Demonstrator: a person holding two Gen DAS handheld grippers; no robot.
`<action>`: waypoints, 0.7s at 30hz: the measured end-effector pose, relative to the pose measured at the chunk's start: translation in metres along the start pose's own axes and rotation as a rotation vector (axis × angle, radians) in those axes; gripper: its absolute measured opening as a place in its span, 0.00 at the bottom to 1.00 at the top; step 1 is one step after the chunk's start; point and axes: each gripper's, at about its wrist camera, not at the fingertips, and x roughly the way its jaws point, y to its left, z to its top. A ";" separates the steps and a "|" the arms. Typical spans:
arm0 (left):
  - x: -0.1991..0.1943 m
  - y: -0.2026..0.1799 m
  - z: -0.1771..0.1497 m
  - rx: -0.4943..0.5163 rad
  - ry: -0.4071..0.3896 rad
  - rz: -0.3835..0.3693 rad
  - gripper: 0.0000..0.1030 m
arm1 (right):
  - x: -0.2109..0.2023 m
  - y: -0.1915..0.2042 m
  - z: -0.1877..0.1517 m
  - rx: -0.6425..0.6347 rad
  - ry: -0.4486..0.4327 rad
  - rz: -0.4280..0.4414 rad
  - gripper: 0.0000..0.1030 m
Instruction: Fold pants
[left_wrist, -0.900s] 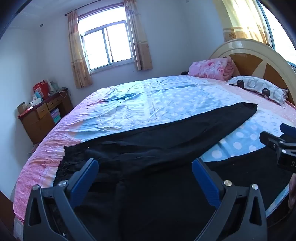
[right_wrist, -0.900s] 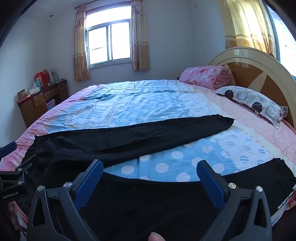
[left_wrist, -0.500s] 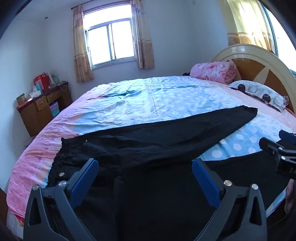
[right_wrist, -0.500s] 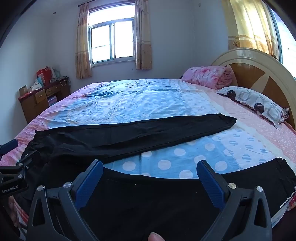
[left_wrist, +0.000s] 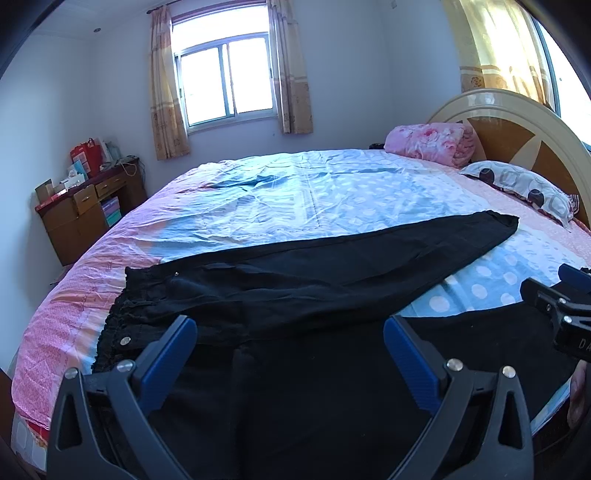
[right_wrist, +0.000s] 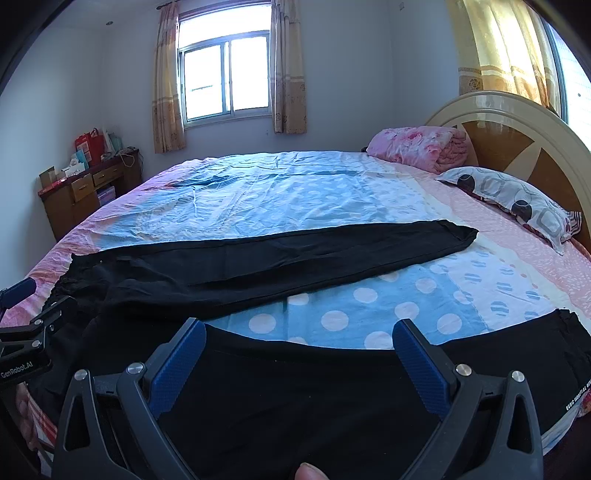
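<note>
Both my claws have lifted slightly above the long black fabric pants (left_wrist: 332, 280), spread on the polka-dot bed sheet (right_wrist: 332, 192); left claw (left_wrist: 290, 347) and right claw (right_wrist: 299, 347) gape released, nothing folded yet

Black pants (left_wrist: 325, 280) (right_wrist: 258, 266) lie flat on bed, unfolded: legs splayed apart, far leg angled toward headboard, waistband left.

Matt black cloth pants (left_wrist: 332, 273); glossy wooden headboard (left_wrist: 517, 122).

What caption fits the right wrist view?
Open right claw above black pants spread flat on the bed.
</note>
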 end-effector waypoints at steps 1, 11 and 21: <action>0.000 0.000 -0.001 0.001 0.001 -0.001 1.00 | 0.000 0.000 0.000 0.000 0.000 0.001 0.99; 0.001 -0.001 -0.003 -0.006 0.006 -0.002 1.00 | 0.000 -0.001 0.000 0.000 0.001 0.000 0.99; -0.003 -0.002 -0.003 -0.013 -0.009 -0.004 1.00 | -0.002 -0.002 0.000 0.000 -0.008 0.003 0.99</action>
